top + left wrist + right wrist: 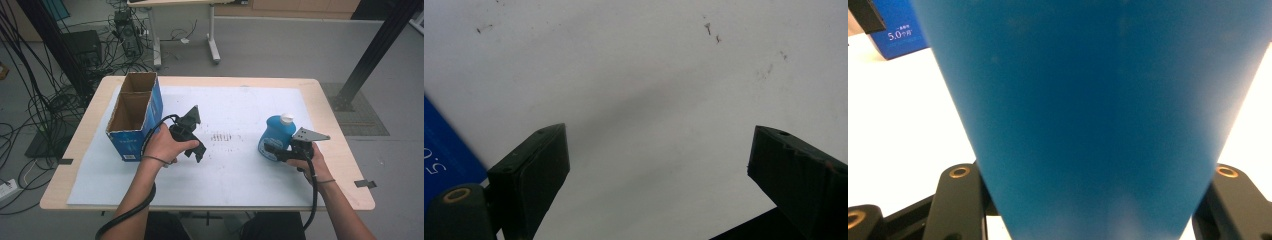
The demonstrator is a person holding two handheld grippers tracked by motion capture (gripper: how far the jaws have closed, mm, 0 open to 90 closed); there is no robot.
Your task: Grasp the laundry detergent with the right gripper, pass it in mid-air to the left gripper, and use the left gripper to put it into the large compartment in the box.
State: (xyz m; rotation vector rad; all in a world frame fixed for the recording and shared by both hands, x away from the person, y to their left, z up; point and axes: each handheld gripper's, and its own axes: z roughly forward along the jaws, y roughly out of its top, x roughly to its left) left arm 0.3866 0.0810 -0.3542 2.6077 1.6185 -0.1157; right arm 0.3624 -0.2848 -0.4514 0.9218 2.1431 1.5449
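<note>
Bottle [276,138], blue with white cap, upright at desk [200,82] right side, clamped by right hand-held gripper [272,148]. Left hand-held gripper [195,142] wide, holding nothing, beside blue carton [134,120].

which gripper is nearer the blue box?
Left. The left gripper hangs open just right of the blue box, not touching it. The right gripper is across the table, shut on the blue bottle.

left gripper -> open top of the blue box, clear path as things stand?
Probably yes. The left gripper hangs open over bare mat just right of the blue cardboard box, holding nothing, and nothing lies between them. The box's two compartments are open on top. The blue bottle sits far off, in the right gripper.
</note>
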